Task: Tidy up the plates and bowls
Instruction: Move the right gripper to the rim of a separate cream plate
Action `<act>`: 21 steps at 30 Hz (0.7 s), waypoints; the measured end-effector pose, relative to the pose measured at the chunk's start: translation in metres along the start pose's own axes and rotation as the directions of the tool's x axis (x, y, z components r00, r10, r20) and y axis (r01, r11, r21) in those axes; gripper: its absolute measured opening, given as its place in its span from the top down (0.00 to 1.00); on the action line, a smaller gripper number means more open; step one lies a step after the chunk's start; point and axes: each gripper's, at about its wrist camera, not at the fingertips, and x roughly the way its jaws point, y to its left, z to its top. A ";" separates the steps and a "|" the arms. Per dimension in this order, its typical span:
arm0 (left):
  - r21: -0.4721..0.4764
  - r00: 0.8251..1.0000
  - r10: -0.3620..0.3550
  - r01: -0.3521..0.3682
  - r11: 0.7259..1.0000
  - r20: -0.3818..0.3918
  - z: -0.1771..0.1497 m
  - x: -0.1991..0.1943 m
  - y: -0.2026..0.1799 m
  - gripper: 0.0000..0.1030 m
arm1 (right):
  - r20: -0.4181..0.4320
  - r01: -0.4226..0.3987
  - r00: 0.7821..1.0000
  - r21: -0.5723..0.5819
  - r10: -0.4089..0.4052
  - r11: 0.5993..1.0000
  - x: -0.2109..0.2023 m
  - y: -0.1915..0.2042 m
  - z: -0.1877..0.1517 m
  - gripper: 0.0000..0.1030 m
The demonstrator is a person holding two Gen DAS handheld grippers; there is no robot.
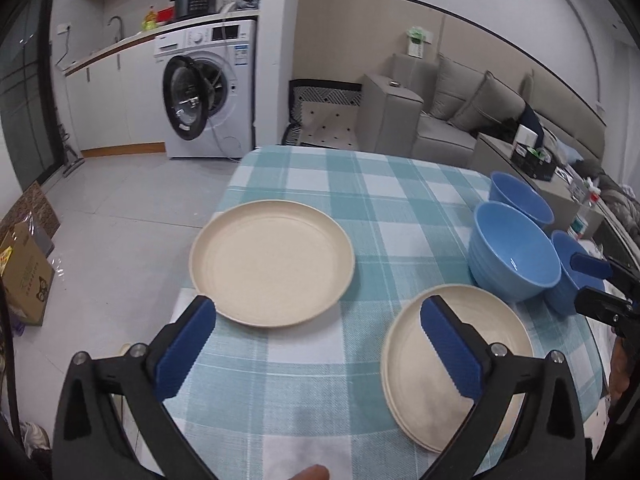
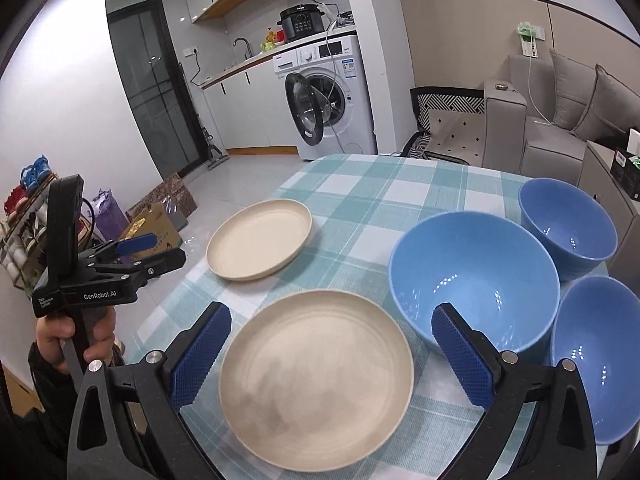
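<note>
Two cream plates lie on the teal checked tablecloth (image 1: 360,184): a single one (image 1: 272,262) at far left, and a near one (image 1: 452,368) that seems to rest on a second plate. My left gripper (image 1: 316,312) hangs open above the cloth between them, holding nothing. Three blue bowls stand at the right: a large one (image 2: 474,276), a far one (image 2: 568,224) and a near one (image 2: 596,356). My right gripper (image 2: 330,316) is open above the near plate (image 2: 316,384), apart from it. The far plate (image 2: 260,238) lies beyond.
The left gripper (image 2: 164,249), held by a hand (image 2: 56,336), hovers off the table's left edge. A washing machine (image 1: 208,92) with its door open stands behind. A cardboard box (image 1: 24,276) sits on the floor at left, and a grey sofa (image 1: 460,120) at back right.
</note>
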 end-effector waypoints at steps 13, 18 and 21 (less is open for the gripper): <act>-0.126 0.999 0.042 -0.038 0.991 0.029 0.024 0.013 0.043 0.00 | 0.018 -0.018 1.000 0.017 0.017 1.000 0.021 0.018 0.045 0.01; -0.159 0.997 0.079 -0.075 0.984 0.020 0.030 0.023 0.057 0.00 | 0.016 -0.022 1.000 0.017 0.021 1.000 0.034 0.027 0.060 0.01; -0.169 0.995 0.101 -0.097 0.981 0.012 0.030 0.031 0.065 0.00 | 0.012 -0.028 1.000 0.023 0.027 0.999 0.043 0.032 0.070 0.01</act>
